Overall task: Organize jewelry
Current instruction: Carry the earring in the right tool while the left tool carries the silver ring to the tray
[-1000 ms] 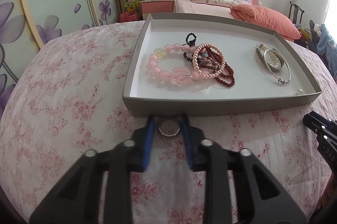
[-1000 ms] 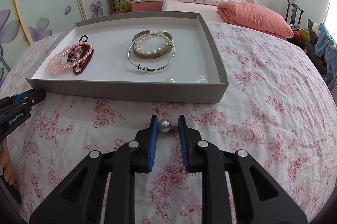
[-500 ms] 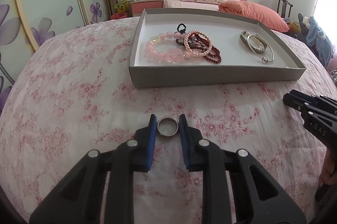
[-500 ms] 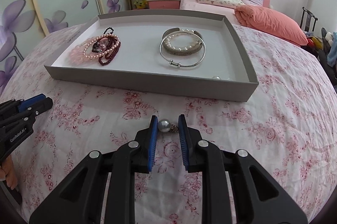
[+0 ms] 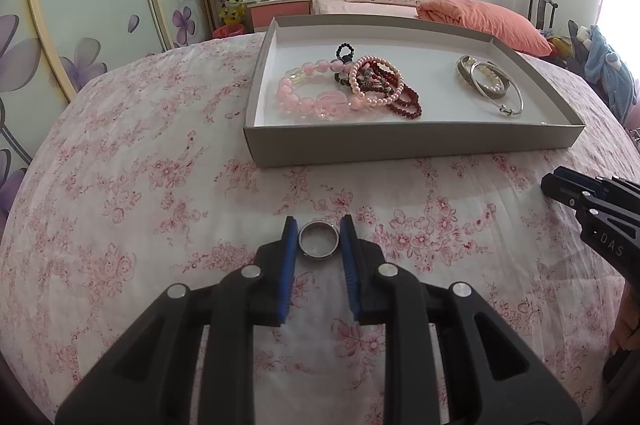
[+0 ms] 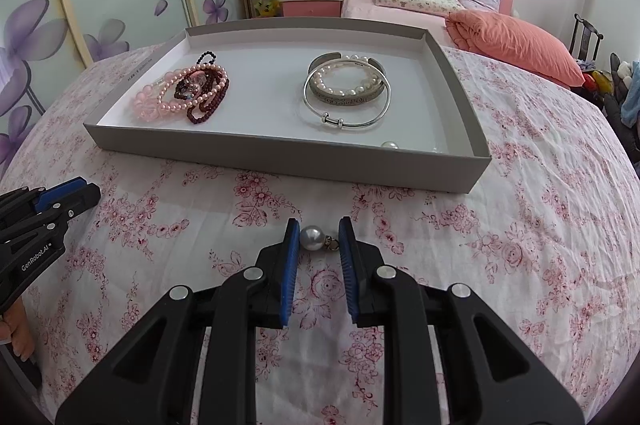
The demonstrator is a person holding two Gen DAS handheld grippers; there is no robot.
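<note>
My left gripper [image 5: 319,227] is shut on a silver ring [image 5: 319,245], held above the floral cloth in front of the grey tray [image 5: 412,143]. My right gripper [image 6: 319,227] is shut on a pearl earring [image 6: 312,238], in front of the same tray [image 6: 280,161]. In the tray lie pink and dark red bead bracelets [image 5: 348,89] at the left and silver bangles with a pearl bracelet [image 6: 346,93] at the right. A loose pearl [image 6: 389,145] rests by the tray's near wall. The right gripper shows at the left wrist view's right edge [image 5: 592,201].
The tray sits on a table under a pink floral cloth [image 5: 140,185]. Behind are a bed with an orange pillow [image 6: 516,45], a pink nightstand [image 6: 312,7] and wardrobe doors with purple flowers [image 6: 60,17].
Both grippers have pulled back from the tray, each still holding its piece; the tray now looks farther away in both views.
</note>
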